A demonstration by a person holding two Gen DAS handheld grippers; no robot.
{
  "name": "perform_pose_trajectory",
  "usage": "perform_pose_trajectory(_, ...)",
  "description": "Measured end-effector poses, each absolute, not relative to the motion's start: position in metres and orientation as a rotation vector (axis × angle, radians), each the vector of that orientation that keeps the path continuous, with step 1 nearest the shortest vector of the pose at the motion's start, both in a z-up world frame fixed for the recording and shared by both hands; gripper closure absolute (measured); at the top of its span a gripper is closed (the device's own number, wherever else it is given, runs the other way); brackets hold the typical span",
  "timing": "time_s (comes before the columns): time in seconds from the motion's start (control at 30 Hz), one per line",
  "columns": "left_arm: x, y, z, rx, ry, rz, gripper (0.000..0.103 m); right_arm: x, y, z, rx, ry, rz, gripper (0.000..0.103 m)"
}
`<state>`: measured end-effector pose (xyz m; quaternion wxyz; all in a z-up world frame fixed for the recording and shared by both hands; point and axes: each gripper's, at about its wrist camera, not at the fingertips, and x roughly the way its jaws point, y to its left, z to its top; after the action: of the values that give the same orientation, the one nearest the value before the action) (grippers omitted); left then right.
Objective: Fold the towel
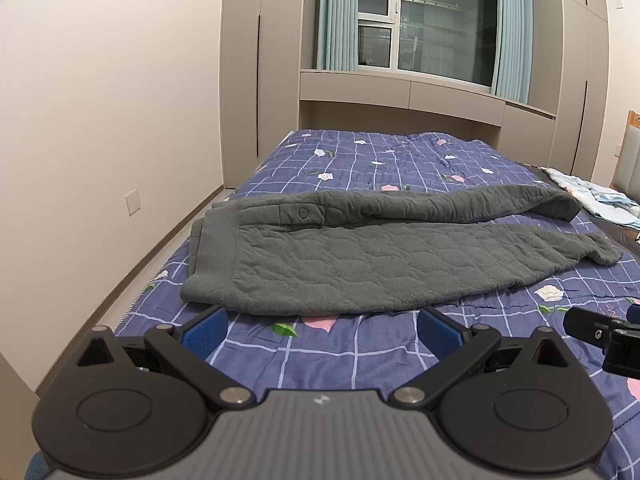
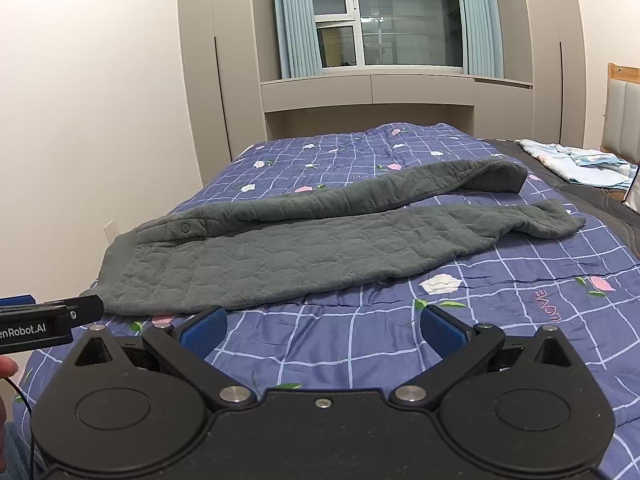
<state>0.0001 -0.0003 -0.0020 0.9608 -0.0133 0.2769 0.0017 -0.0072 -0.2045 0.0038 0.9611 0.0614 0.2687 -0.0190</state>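
A long grey quilted towel [image 1: 360, 256] lies across the bed, doubled lengthwise, with a snap button near its left end; in the right wrist view the same grey towel [image 2: 288, 256] stretches from near left to far right. My left gripper [image 1: 322, 330] hovers open just short of the towel's near left edge, nothing between its blue pads [image 1: 206, 330]. My right gripper [image 2: 324, 330] is open too, over bare quilt a little before the towel's near edge. Each gripper shows at the side of the other's view.
The bed carries a purple checked quilt [image 1: 360, 360] with flower prints. A light blue folded cloth [image 2: 588, 162] lies at the far right by the headboard [image 2: 624, 116]. A wall and strip of floor [image 1: 140, 256] run along the left; wardrobes and a window stand beyond.
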Motion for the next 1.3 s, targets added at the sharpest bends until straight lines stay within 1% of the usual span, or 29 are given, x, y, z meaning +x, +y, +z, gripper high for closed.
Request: perform_pose_trajectory(1.3, 0.0047, -0.002, -0.0048, -0.029, 0.57, 0.003, 0.0, -0.0062, -0.2056, 0.0023, 0.129, 0.55, -0.039, 0.0)
